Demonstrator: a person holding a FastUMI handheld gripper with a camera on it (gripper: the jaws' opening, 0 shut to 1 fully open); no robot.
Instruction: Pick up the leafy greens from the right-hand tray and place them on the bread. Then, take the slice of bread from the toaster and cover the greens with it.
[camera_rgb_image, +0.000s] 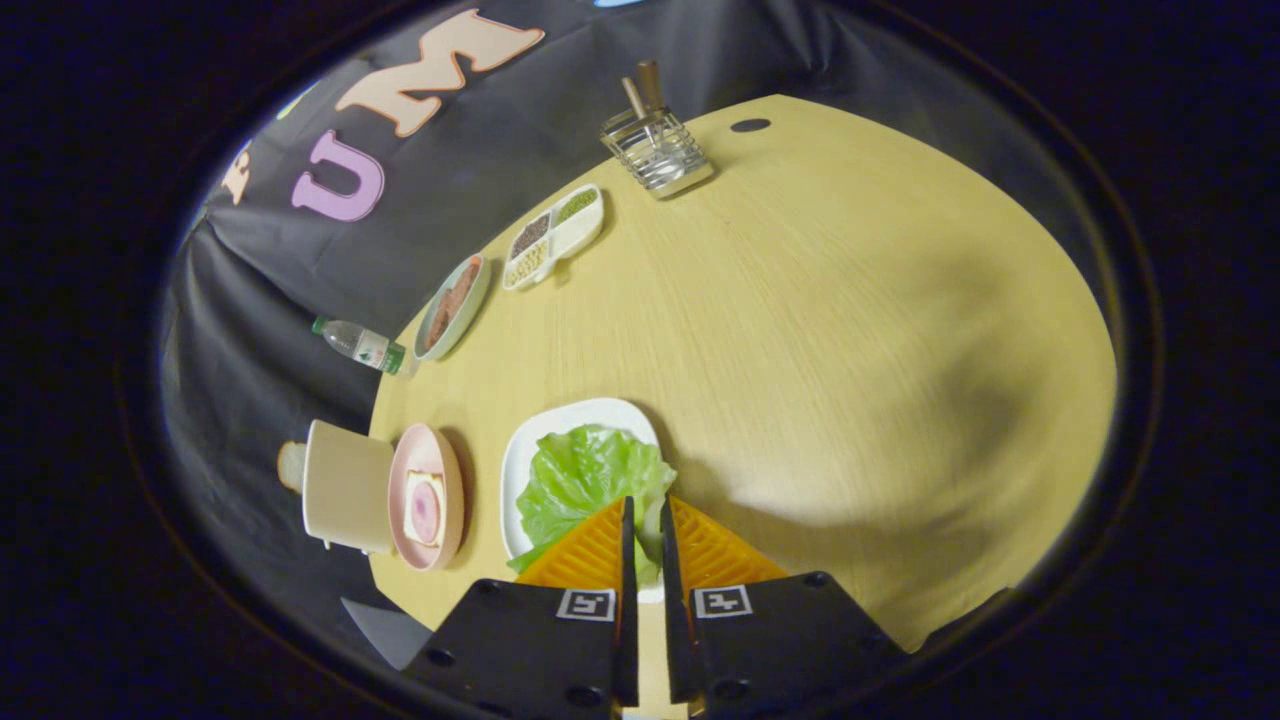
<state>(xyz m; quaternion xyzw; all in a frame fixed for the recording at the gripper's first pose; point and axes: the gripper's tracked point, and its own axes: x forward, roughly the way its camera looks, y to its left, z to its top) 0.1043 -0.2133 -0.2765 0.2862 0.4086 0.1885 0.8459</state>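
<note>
The gripper (648, 525) has its two fingers pinched on the leafy greens (585, 480), which lie on the white tray (522, 450) at 12 o'clock of the tips. At 9 o'clock sits the pink plate (450, 470) with bread (425, 508), then the toaster (345, 485). From 1 to 3 o'clock the table (850, 330) is bare and wide.

Nothing here can be read as words or numbers. The gripper (648, 520) carries two small square black-and-white coded markers (586, 604), one on each side just behind the fingers, which are nearly closed over the lettuce leaf (585, 480). The water bottle (360, 344) at the table's (850, 330) far left edge has a label too small to read.
</note>
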